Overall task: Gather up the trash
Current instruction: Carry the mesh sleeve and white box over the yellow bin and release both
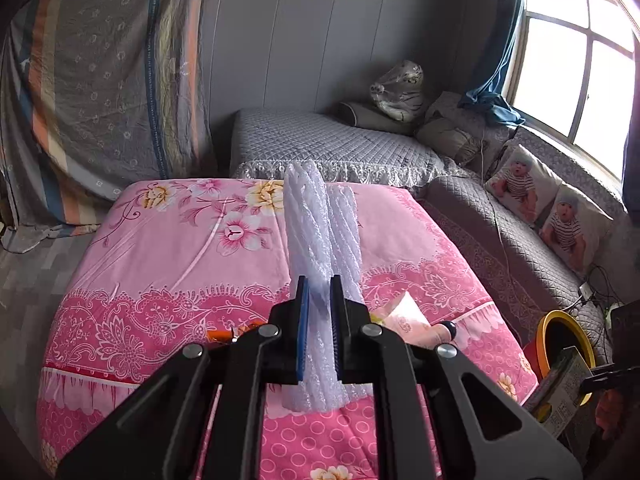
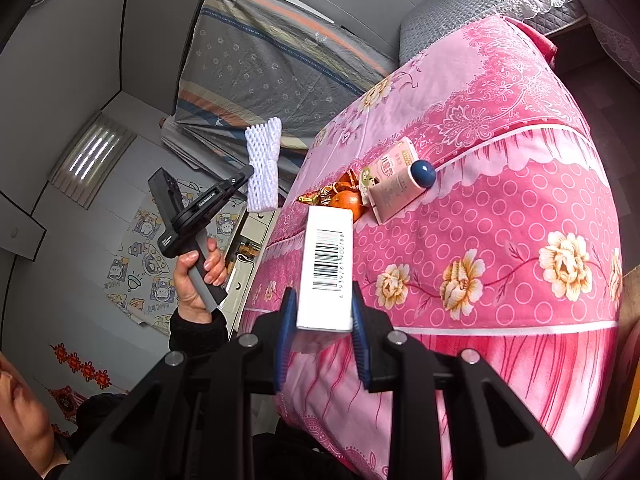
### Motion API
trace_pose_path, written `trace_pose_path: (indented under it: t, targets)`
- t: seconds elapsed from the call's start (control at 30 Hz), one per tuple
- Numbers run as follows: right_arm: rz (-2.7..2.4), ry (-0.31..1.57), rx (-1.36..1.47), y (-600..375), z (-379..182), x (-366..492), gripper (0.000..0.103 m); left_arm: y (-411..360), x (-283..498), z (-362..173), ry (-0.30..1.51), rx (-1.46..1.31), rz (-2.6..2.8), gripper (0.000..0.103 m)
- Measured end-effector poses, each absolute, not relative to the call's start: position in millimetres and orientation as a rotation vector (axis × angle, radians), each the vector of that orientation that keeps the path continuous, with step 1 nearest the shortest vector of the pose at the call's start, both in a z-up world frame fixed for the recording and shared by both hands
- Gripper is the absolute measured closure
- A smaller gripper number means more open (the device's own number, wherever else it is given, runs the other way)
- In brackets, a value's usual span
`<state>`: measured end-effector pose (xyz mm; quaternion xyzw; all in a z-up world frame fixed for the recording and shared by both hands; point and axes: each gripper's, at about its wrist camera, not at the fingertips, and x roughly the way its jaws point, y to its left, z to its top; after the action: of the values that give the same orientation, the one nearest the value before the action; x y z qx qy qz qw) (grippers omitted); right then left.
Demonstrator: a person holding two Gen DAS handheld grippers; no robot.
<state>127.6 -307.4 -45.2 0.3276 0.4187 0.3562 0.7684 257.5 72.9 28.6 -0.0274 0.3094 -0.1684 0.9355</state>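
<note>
- Left gripper is closed tight on one white foam fruit net; the net stands up between the blue pads, held off the pink floral bedspread.
- Right gripper is clamped on one white carton with a barcode, pads touching both long sides; the carton pokes forward over the bedspread's near edge.
- In the left view the same carton hangs right of the bedspread, at the rim of the yellow-rimmed bin on the floor, so the drop looks close.
- Step in hand, by my read: carry both held pieces to the bin and release.
- To do it well: get the carton fully over the bin mouth before opening; it is long, so tip the far end down first.
- The foam net is light and springy; open wide and low over the bin or it may snag on a pad or drift outside.
- Don't open both together; the bin mouth looks narrow for two tools.
- Still on the bedspread: one pink tube with a dark blue cap, one orange just beside the tube, and a small heap of orange-gold wrappers touching the orange; wrapper count unclear.
- Count: two grippers, two held items, one bin, at least three pieces left.
- Two baby-print cushions on the grey sofa right of the bedspread, not trash.
</note>
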Motion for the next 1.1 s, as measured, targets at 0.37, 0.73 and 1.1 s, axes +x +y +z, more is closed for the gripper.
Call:
trace_pose_path:
  t: [0.37, 0.73, 1.1]
  targets:
    - [0.662, 0.825, 0.764, -357.0, -43.0, 107.4, 0.078, -18.2, 197.9, 44.1, 0.574, 0.027, -0.538, 0.094]
    - [0.418, 0.690, 0.819, -446.4, -41.5, 70.1, 0.078, -116.9, 165.9, 47.6, 0.518, 0.118, -0.702, 0.094]
    - [0.129, 0.577, 0.797, -515.9, -41.1, 23.7, 0.078, -212.8, 150.8, 38.3, 0.512, 0.174, -0.906, 0.094]
